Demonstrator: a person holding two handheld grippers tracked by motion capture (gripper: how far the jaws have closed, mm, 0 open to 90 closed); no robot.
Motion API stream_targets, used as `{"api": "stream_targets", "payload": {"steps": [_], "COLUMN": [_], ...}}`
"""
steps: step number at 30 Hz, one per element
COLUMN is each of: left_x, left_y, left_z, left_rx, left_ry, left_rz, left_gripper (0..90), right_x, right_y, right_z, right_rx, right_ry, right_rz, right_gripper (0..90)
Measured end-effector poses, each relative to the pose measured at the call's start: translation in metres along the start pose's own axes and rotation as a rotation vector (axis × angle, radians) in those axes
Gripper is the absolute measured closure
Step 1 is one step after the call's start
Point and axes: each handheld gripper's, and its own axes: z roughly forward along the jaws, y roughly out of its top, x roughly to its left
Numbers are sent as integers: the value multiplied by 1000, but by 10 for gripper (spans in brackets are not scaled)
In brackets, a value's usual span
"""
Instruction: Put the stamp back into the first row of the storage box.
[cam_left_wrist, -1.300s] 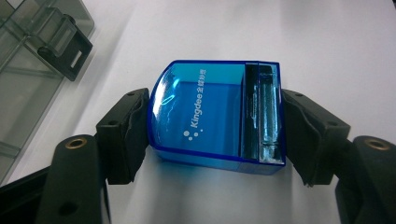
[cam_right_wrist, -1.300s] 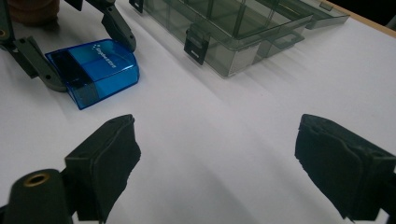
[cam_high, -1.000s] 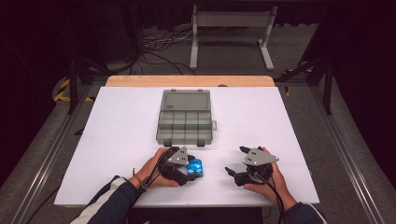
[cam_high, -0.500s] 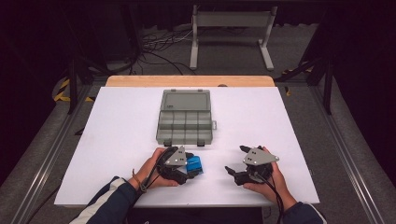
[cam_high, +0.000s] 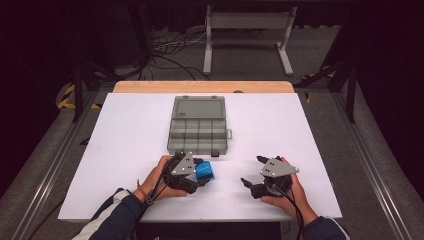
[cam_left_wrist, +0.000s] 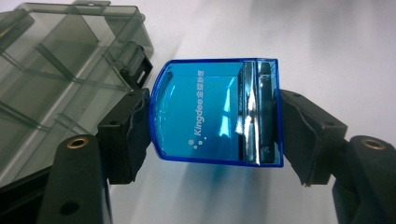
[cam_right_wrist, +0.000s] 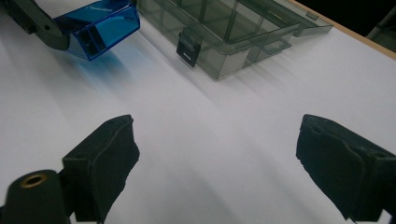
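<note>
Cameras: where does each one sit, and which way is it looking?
High view: above the person's side, looking forward and down on the white table; forearms, left gripper, right gripper.
Left gripper view: rides that gripper, looking along its jaws, clamped on the blue box.
Right gripper view: rides that gripper, facing its open jaws and bare table.
Shared: all three show the blue box and grey organizer case.

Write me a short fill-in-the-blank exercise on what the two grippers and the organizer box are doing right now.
1. The left gripper is shut on a ____ translucent case.
2. The right gripper has its jaws ____ with nothing between them.
3. The grey compartment box on the white table has its lid ____.

Missing words: blue; open; open
</note>
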Motion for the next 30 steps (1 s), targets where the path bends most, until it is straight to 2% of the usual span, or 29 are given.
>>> {"api": "stream_targets", "payload": {"steps": [15,30], "left_x": [5,13], "left_y": [2,1], "left_z": [-15,-28], "left_rx": [-22,-46], "left_ry": [42,82], "left_rz": [6,-7], "left_gripper": [312,312], "right_x": [0,1], "right_y": [0,1], "right_z": [0,0], "right_rx": [-4,-4], "right_ry": [-4,-3], "right_rz": [-7,-12], "right_gripper": [122,122]}}
